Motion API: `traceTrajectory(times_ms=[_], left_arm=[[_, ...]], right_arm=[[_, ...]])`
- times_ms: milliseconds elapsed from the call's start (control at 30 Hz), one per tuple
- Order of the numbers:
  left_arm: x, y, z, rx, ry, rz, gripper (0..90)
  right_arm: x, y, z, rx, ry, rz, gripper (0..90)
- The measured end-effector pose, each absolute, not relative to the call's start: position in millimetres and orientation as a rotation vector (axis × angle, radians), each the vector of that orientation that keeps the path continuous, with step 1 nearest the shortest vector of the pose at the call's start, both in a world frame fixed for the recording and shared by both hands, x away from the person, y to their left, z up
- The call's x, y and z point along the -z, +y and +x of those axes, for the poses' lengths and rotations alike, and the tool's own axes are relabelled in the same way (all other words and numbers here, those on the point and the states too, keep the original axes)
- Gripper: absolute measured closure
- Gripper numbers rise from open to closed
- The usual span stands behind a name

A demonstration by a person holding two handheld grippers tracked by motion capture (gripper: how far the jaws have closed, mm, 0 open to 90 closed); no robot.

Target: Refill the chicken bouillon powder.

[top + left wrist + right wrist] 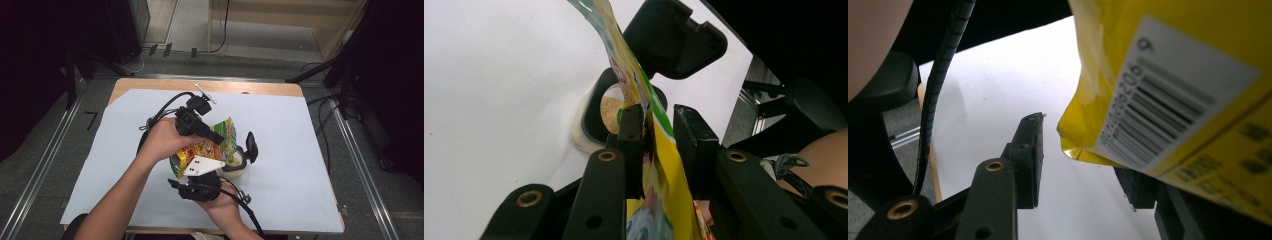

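The person pours food from a yellow bag [220,141] into a small jar [236,165] on the white table [300,150]. The bag hangs tipped just above the jar's mouth. The left gripper [658,131] pinches the bag between its jaws. The right gripper [1083,165] has let go; its jaws stand apart beside the bag's corner and do not press it.

To do this well, the left gripper should keep the bag's mouth right over the jar and tip slowly, so no crumbs spill.

There is one bag, one jar, one black lid [251,146] flipped up, and two grippers.
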State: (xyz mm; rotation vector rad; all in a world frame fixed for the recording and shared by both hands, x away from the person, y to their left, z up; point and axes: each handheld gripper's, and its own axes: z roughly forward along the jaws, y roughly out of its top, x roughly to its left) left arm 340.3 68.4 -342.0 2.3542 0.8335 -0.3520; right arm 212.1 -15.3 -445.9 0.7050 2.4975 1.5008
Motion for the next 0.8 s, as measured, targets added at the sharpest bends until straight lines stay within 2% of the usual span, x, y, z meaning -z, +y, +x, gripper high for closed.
traceTrajectory(times_ms=[433,800], left_arm=[[356,69,346,0.399,0.857,2.387,76.1],[373,68,354,0.454,0.870,2.391,80.8]], right_arm=[[462,-13,215,-1.538,2.560,0.740,54.8],[484,-6,218,-1.438,2.607,0.778,51.6]])
